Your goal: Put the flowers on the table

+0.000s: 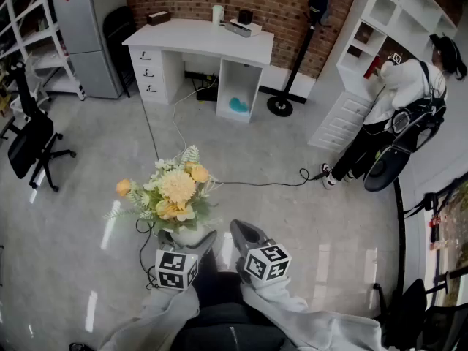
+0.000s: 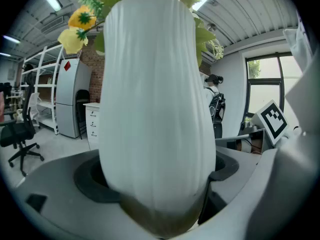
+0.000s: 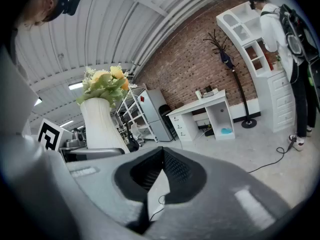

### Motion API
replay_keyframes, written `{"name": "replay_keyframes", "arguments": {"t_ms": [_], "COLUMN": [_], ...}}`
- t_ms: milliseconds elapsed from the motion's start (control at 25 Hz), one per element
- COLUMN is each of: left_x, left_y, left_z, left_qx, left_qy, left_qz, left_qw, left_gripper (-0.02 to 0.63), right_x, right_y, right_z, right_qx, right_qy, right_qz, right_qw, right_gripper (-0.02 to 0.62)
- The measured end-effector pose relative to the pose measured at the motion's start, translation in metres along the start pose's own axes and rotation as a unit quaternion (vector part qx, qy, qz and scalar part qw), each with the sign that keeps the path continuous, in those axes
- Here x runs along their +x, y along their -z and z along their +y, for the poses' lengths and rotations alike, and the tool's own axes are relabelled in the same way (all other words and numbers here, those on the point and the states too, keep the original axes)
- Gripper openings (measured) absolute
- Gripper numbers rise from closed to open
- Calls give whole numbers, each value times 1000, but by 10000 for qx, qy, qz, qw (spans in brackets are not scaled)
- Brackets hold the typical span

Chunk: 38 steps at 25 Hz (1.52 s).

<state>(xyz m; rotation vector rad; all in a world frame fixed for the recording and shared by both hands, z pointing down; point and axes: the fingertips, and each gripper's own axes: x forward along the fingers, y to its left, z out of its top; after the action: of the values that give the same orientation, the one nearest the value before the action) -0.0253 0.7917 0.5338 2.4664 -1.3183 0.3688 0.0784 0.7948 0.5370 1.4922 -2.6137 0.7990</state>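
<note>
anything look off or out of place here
Nothing spilled or broken. The vase of flowers sits upright in the left tool. The one untidy thing is a black cable trailing loose across the open floor, a possible trip hazard on the way to the desk.

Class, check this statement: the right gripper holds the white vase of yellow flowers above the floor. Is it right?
No. The left gripper holds the white vase of yellow flowers above the floor; the left gripper view shows it between those jaws.
</note>
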Motion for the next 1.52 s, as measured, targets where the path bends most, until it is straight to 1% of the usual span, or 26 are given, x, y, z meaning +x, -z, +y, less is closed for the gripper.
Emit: {"name": "replay_keyframes", "arguments": {"t_ms": [160, 320, 560, 760, 920, 1040, 1200, 1520], "left_x": [2, 13, 47, 73, 97, 118, 151, 211], "left_y": [5, -1, -24, -34, -42, -54, -73, -108], "left_z": [8, 27, 46, 65, 88, 100, 116, 164], "left_qx": [-70, -124, -148, -74, -200, -251, -114, -13], "left_qy": [-83, -109, -50, 15, 20, 42, 119, 199], "left_qz": [26, 58, -1, 34, 104, 123, 135, 192], "left_qw": [9999, 9998, 9999, 10000, 9997, 9996, 9998, 9996], "left_gripper": [494, 494, 494, 494, 494, 494, 494, 494], "right_x": [7, 27, 53, 85, 111, 128, 162, 246], "right_y": [2, -10, -38, -48, -61, -81, -102, -136], "right_z": [-2, -3, -21, -31, -43, -59, -78, -91], "right_qx": [71, 39, 25, 78, -26, 2, 102, 113], "right_qy": [-37, -75, 13, 19, 66, 156, 199, -100], "right_qz": [-31, -89, -206, -212, -177, -309, -412, -328], "right_qw": [10000, 9999, 9998, 9997, 9998, 9994, 9989, 9993], "right_gripper": [-2, -2, -1, -2, -2, 0, -1, -1]}}
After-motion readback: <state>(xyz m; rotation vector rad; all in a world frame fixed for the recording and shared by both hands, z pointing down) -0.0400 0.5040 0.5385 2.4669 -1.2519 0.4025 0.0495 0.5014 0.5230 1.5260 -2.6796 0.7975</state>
